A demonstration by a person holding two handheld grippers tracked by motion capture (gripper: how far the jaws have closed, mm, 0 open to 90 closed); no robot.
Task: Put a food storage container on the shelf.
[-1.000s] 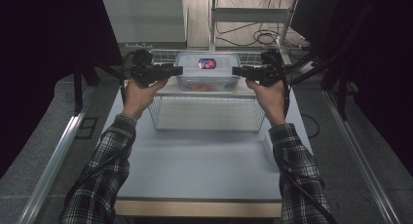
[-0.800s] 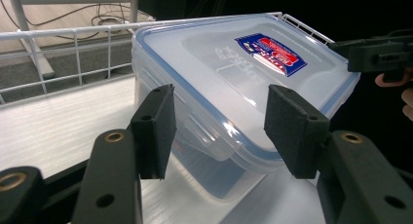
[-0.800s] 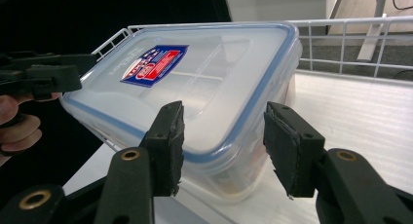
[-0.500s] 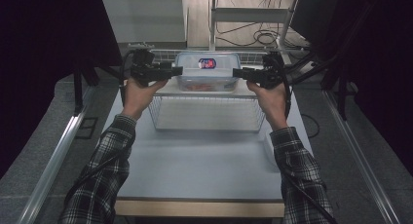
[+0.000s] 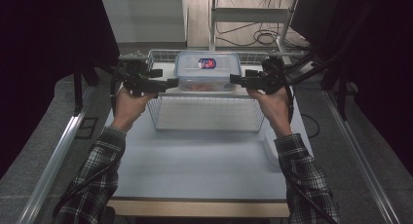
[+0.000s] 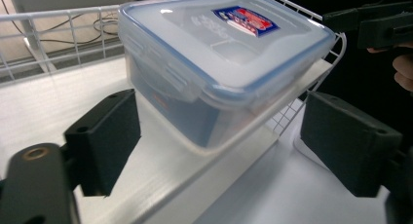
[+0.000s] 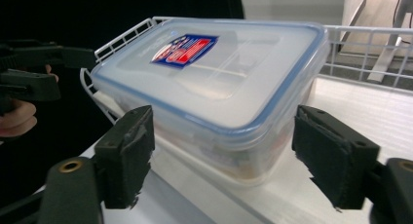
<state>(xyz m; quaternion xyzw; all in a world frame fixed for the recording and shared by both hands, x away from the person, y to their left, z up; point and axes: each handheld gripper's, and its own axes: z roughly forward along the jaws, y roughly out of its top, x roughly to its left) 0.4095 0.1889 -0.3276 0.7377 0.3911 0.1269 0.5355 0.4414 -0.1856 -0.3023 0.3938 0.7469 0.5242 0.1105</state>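
Observation:
A clear plastic box (image 5: 208,70) with a blue-rimmed lid and a red and blue label rests on a white ledge at the far side of a wire basket (image 5: 204,114). My left gripper (image 5: 171,81) is level with the box's left end and my right gripper (image 5: 235,79) with its right end, both pointing inward. In the left gripper view the box (image 6: 219,48) lies just beyond my left gripper (image 6: 226,151), whose jaws stand wide apart. In the right gripper view my right gripper (image 7: 231,158) is open in the same way in front of the box (image 7: 209,73). Neither gripper holds anything.
The wire basket's rim (image 6: 58,19) rises behind the box. White tabletop (image 5: 195,160) stretches in front of the basket. Dark curtains stand at both sides, and a metal frame with cables (image 5: 253,19) lies beyond the table.
Hardly anything: both grippers stay at the ends of the box, with only a slight drift of the hands.

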